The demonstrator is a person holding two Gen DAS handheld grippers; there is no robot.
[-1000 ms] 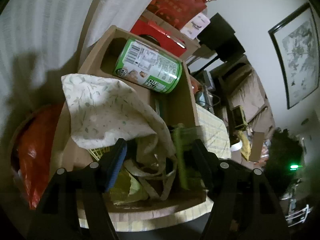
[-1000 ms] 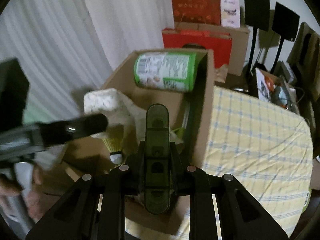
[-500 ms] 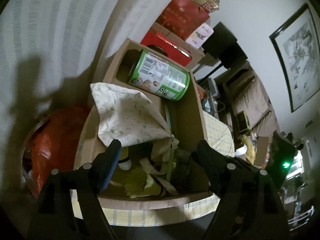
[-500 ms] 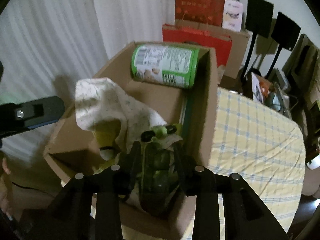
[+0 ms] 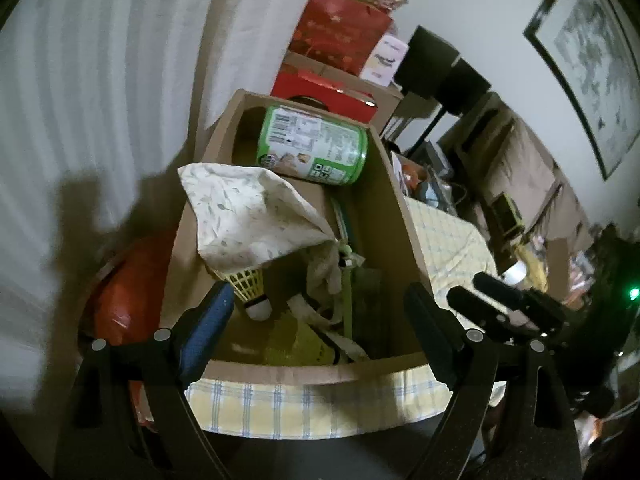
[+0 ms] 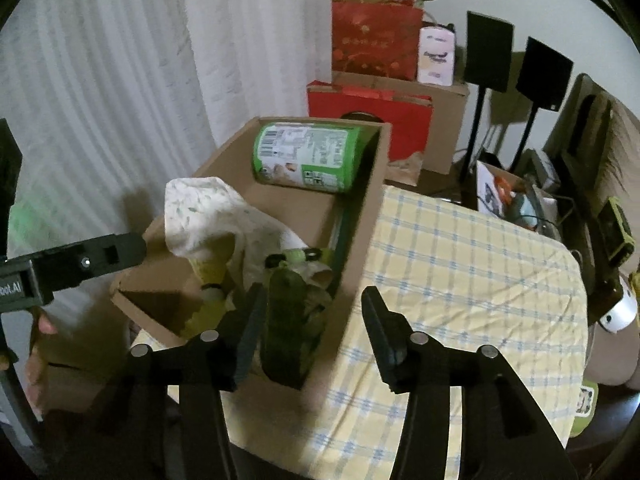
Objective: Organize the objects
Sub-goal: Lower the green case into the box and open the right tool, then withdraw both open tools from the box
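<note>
Only right view shows hand | both grippers' fingers opening, empty, over box

Counter, covered in a yellow-and-blue check cloth. White curtain behind, left. Red gift bag standing on a brown carton, beside a white packet; a second red bag in front of the carton. Two black music stands to the right. Framed picture on the white wall. Orange bag low, left of the counter. Cluttered shelving at far right, blurred.
</note>
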